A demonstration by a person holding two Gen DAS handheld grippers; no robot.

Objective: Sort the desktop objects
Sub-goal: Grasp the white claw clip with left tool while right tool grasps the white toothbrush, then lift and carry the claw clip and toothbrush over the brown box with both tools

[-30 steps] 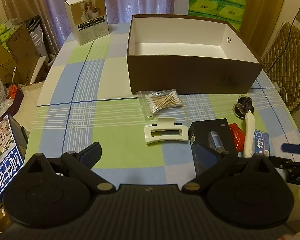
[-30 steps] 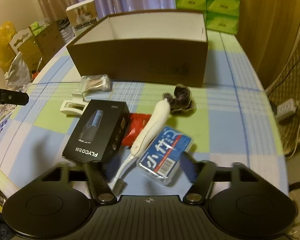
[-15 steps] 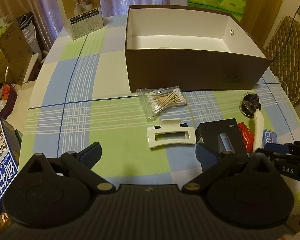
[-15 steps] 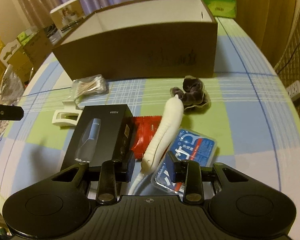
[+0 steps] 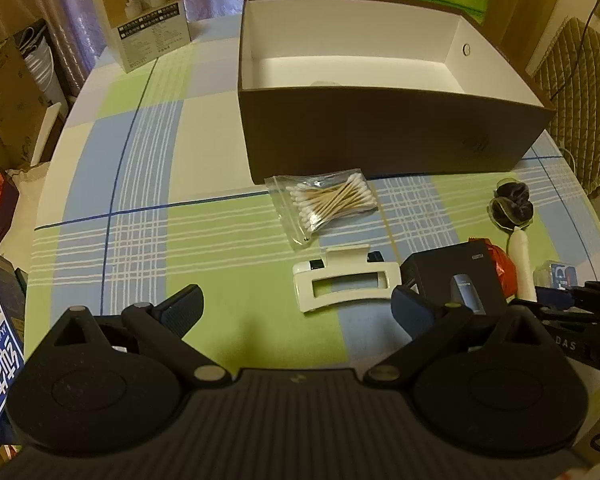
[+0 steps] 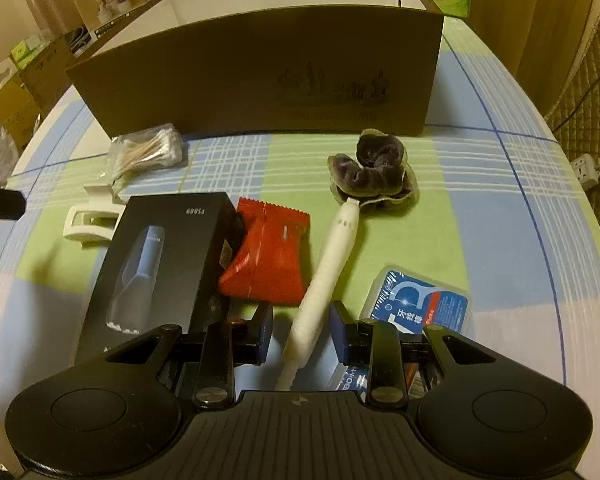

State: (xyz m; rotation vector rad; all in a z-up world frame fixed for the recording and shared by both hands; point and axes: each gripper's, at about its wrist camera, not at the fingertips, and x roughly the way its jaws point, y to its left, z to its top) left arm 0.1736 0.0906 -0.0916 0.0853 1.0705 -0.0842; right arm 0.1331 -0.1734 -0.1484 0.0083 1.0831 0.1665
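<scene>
Right gripper (image 6: 300,330) straddles the white toothbrush (image 6: 332,256) handle, pads not quite touching it (so still released). Left gripper (image 5: 298,306) hovers wide open near the white hair claw clip (image 5: 346,284).

the left wrist view looks from high at the table's near edge toward the brown box (image 5: 380,136) at 12 o'clock. the right wrist view sits low and close. both share the box and black carton (image 6: 160,264).

The right gripper (image 6: 300,334) hovered low over the desk (image 6: 480,208), its jaws straddling but not touching a white toothbrush (image 6: 328,268) beside a red packet (image 6: 270,258).
</scene>
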